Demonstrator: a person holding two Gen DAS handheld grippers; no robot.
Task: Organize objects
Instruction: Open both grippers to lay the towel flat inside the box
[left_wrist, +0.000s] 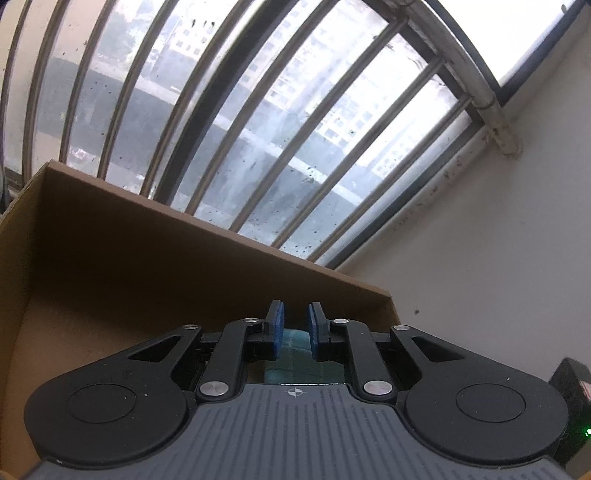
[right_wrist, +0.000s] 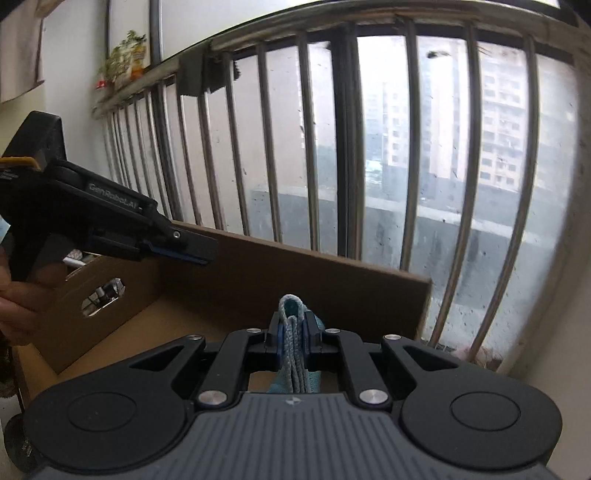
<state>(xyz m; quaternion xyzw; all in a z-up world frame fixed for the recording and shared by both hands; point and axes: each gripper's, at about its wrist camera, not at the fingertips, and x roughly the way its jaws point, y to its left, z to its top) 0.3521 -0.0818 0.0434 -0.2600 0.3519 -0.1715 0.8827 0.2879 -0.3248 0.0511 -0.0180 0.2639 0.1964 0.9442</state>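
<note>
My right gripper (right_wrist: 295, 325) is shut on a folded light-blue knitted cloth (right_wrist: 293, 347). The cloth's looped top sticks up above the pads and the rest hangs below. It hovers over the open cardboard box (right_wrist: 332, 288), near the far wall. My left gripper (right_wrist: 207, 254) is up at the left, held by a person's hand (right_wrist: 14, 306) above the box's left wall. In the left wrist view the left gripper (left_wrist: 295, 317) points into the box (left_wrist: 221, 229). Its blue pads stand a narrow gap apart with nothing between the tips. Some teal fabric (left_wrist: 295, 354) shows beneath it.
A barred window (right_wrist: 406, 166) rises right behind the box. The box's left wall has an oval hand hole (right_wrist: 103, 299). A white wall (left_wrist: 498, 240) is to the right, with a black device showing a green light (left_wrist: 576, 406) low down. A plant (right_wrist: 125, 59) sits on the high ledge.
</note>
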